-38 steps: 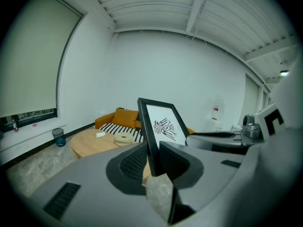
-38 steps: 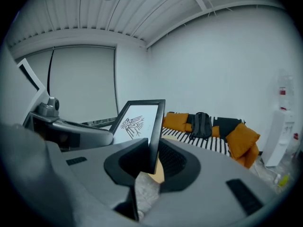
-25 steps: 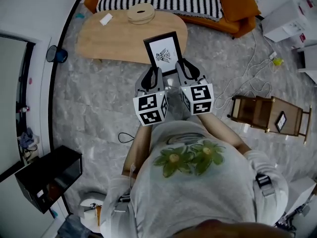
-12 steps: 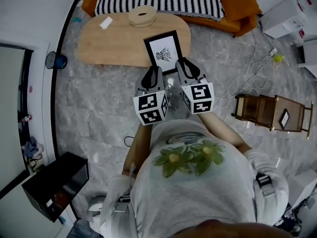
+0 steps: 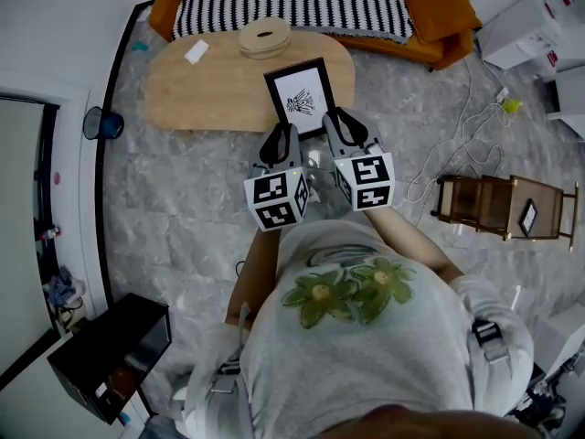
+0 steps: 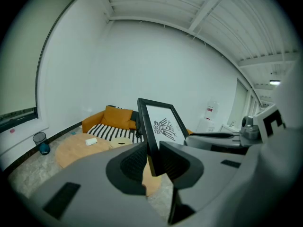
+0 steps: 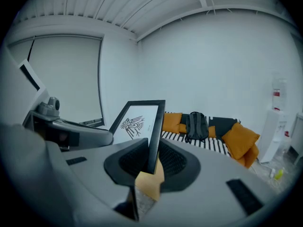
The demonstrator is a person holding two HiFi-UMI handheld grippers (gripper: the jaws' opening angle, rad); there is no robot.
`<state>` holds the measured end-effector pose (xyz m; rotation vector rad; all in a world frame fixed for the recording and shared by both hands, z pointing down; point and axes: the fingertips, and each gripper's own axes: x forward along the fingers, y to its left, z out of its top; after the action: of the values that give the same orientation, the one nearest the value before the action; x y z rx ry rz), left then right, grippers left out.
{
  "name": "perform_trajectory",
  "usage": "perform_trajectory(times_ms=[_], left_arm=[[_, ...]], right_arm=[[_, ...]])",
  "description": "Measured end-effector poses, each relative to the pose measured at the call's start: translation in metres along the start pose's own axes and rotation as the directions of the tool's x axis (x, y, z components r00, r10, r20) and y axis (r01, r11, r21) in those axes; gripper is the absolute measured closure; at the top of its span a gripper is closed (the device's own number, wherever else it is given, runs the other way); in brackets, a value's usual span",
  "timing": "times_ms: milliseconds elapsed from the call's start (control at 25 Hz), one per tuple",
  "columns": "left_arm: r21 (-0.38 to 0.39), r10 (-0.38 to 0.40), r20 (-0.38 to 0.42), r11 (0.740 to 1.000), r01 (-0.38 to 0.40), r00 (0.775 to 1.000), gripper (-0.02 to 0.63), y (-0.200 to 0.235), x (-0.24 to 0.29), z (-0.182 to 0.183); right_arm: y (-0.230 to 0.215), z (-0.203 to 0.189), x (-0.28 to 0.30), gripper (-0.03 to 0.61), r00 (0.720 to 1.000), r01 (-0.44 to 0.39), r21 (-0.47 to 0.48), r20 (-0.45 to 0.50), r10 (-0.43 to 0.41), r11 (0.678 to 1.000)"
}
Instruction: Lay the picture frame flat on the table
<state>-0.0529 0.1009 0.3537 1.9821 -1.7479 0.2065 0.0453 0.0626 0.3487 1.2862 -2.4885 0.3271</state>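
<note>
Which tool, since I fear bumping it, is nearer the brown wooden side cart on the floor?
Right. The right tool grips the black picture frame by the edge facing the brown wooden side cart; the left tool grips the opposite edge, farther away.

The left forearm (image 5: pixel 259 268) and right forearm (image 5: pixel 409 236) reach forward from the torso side by side. Each carries its gripper with the marker cube toward the body and the jaws pointing away and slightly down. The left gripper (image 5: pixel 280 143) has its jaws pressed on the left edge of the picture frame (image 5: pixel 300 97) near the bottom, and the right gripper (image 5: pixel 335 124) clamps the right edge likewise, holding it upright.
</note>
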Motion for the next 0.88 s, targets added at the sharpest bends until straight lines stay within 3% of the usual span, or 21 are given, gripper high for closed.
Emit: perform_trajectory(times_ms=[320,880], left_arm=[[0.007,-0.025,-0.018,1.000,0.025,1.000,0.518,0.000,0.009,-0.003],[0.013,0.004,-0.032,1.000,-0.004,0.999,0.517,0.024,0.044,0.011]], right_arm=[[-0.004,-0.005,0.004,0.500,1.000,0.009,0.009,-0.012,-0.009,1.000],[-0.011,0.004,0.052,0.501,0.999,-0.032,0.024,-0.005,0.032,0.999]])
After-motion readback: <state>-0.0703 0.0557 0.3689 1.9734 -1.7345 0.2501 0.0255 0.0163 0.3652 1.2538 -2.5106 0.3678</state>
